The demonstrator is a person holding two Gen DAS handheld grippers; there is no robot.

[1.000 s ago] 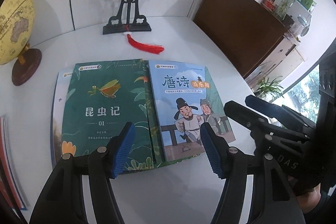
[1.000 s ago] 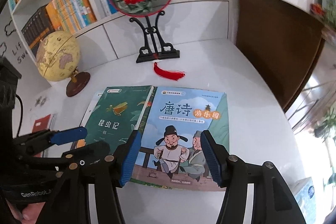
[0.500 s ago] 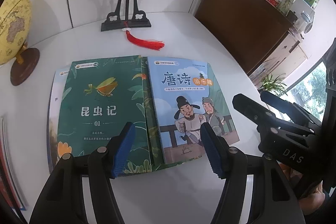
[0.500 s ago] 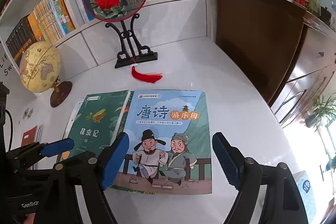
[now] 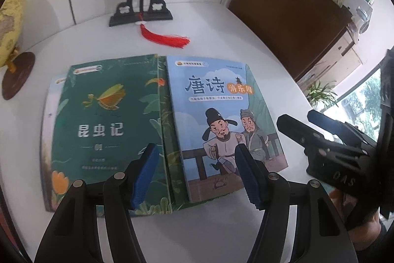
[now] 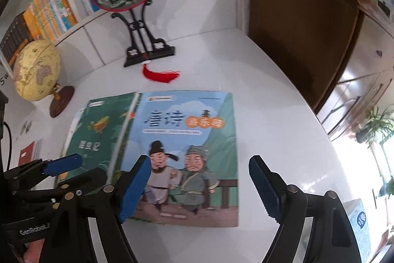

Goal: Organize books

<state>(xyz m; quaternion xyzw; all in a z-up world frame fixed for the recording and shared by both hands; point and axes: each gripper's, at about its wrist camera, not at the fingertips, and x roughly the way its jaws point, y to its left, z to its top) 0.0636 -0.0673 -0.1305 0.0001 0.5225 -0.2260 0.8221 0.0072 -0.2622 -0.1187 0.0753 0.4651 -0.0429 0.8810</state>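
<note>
While angled downward, both grippers' fingers (image 6: 264,185) gape.

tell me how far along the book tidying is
Done: nothing visible; the green book and blue book lie overlapping on the table. In hand: nothing; the left gripper and right gripper hover open above them. Left: picking up and placing both books.
</note>
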